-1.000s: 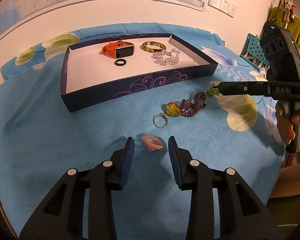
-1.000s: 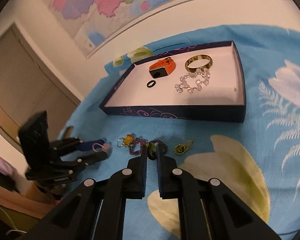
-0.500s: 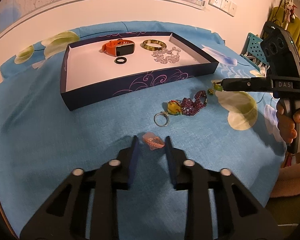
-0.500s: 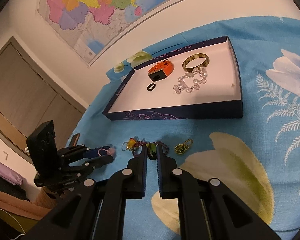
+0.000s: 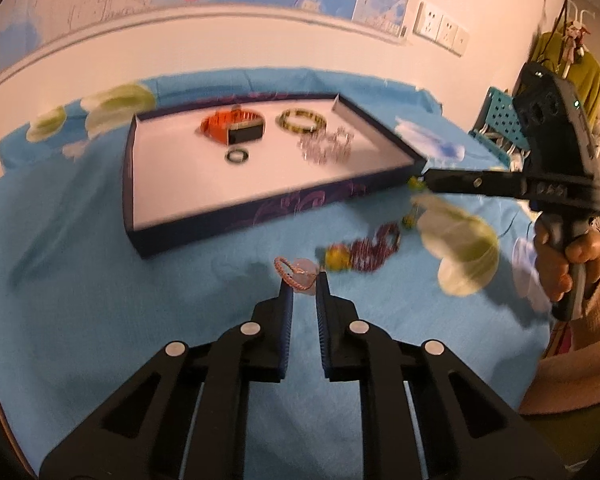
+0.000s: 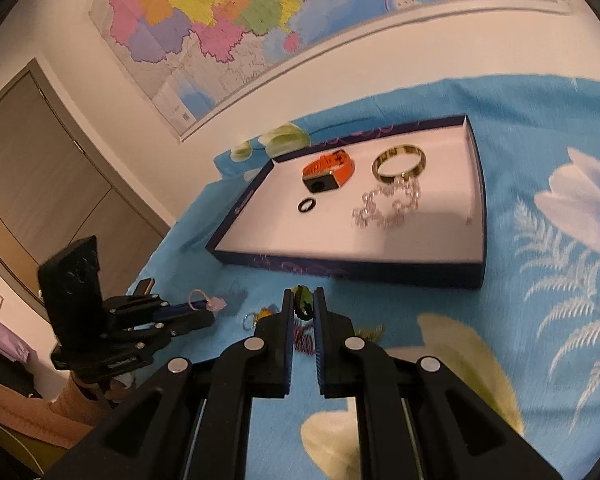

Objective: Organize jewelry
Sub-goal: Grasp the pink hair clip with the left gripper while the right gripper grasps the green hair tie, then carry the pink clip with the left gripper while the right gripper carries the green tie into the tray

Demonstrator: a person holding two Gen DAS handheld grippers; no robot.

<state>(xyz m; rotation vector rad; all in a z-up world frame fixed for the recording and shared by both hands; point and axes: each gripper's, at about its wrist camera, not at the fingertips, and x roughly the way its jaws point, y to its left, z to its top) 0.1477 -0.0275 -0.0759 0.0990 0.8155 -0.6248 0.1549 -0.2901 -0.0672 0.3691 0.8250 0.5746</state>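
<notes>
A dark blue tray (image 5: 260, 216) (image 6: 340, 270) with a white floor holds an orange watch (image 5: 230, 128), a black ring (image 5: 237, 156), an amber bangle (image 5: 302, 120) and a clear bead bracelet (image 5: 328, 148). My left gripper (image 5: 303, 280) (image 6: 208, 310) has its jaws closing on a pink bracelet (image 5: 296, 274), pinched at the tips just above the cloth. My right gripper (image 6: 302, 300) (image 5: 424, 180) is shut on a green bead piece (image 6: 302, 306), held near the tray's front right corner. A purple bead bracelet (image 5: 374, 246) with a yellow bead (image 5: 336, 258) lies on the cloth between the grippers.
A blue floral cloth (image 5: 80, 280) covers the surface. A silver key ring (image 6: 251, 320) and a small gold charm (image 6: 374, 332) lie near the purple beads. A wall with a map stands behind the tray, a blue crate (image 5: 500, 120) to the right, a door (image 6: 40, 160) to the left.
The left jaws have closed from wide open onto the pink bracelet and raised it off the cloth. The right gripper has lifted its green bead piece towards the tray's corner.
</notes>
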